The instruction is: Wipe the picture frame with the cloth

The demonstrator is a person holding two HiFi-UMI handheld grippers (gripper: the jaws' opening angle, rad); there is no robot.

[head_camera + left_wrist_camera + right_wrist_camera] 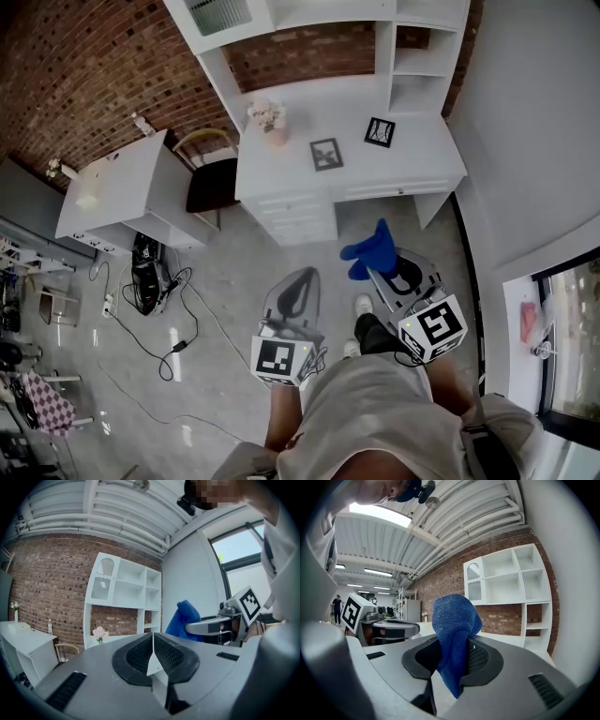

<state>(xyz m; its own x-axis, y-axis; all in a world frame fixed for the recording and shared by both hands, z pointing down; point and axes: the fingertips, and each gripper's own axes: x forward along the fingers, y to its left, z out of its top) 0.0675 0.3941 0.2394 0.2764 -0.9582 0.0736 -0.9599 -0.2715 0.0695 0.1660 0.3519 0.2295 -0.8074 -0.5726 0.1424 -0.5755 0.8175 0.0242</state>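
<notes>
R gripper (451,660) is pinching the blue cloth (454,625), its bulk bunching beyond the jaws, prob. to leave a free wiping pad. L gripper (153,654) is riding pressed together and empty, just left of it, likely spare for steadying. Picture frame (326,153) and second frame (379,132) are sitting on the desk (422,164), well ahead of both grippers. Wiping not yet begun.

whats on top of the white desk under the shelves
A pot of pale flowers, a dark picture frame and a second frame sit on the desk. Only the bits of desktop under them are covered.
</notes>
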